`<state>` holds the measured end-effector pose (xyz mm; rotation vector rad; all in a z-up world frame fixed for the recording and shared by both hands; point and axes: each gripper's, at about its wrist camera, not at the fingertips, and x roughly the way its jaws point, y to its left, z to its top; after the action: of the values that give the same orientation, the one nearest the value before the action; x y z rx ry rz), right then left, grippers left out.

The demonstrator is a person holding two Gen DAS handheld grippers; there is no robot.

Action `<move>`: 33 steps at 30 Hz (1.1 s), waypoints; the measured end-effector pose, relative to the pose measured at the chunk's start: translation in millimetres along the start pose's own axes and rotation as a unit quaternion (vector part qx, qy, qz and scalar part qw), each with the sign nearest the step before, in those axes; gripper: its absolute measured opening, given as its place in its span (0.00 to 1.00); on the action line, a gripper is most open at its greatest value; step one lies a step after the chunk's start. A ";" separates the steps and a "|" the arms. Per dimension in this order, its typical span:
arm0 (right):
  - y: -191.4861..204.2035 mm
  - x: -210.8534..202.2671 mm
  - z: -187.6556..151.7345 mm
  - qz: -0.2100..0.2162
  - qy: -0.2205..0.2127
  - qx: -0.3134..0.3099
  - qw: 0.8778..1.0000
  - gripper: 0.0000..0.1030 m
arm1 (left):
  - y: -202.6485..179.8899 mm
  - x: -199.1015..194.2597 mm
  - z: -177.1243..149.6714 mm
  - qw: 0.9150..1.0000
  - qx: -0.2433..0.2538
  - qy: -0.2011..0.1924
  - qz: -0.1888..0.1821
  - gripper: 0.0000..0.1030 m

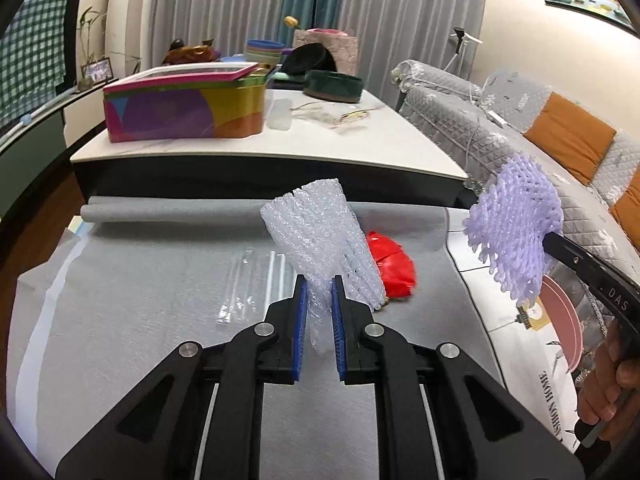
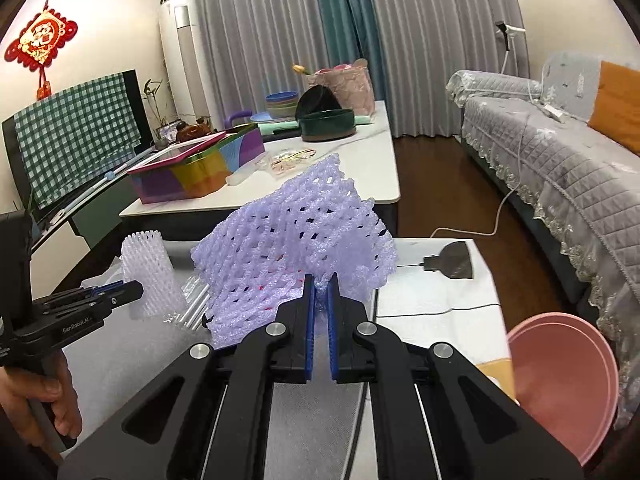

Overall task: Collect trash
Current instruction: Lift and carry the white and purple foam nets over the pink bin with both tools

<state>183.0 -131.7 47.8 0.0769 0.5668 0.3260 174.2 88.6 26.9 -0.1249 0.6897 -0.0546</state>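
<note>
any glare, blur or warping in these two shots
Left wrist view: strong fisheye bending at the table edge, dark corners, glare streaks on the clear plastic, red wrapper slightly smeared. Right wrist view: same warping along the sofa, purple foam net sharp, pink bowl at the rim soft.

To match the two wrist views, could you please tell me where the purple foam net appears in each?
Left wrist view: the purple foam net is at the right edge, held up by the right gripper.
Right wrist view: centre, clamped just above the blue pads.
Shared landmark: the colourful tin box on the white table.
</note>
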 end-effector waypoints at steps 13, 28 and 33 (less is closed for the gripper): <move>-37.4 -62.7 22.4 -0.023 -0.029 -0.014 0.999 0.06 | -40.2 -16.6 0.7 0.999 0.021 -0.020 -0.022 0.12; -107.6 -76.9 5.7 -0.072 -0.037 0.022 0.996 0.06 | -97.6 -9.4 0.1 0.996 0.055 -0.023 -0.060 0.12; -130.7 -80.5 -1.9 -0.094 -0.039 0.032 0.994 0.06 | -116.6 -3.8 -2.2 0.995 0.064 -0.021 -0.073 0.12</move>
<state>154.9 -281.5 66.7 0.0965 0.5032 0.1211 168.8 -26.8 43.1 -0.0538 0.6331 -0.2353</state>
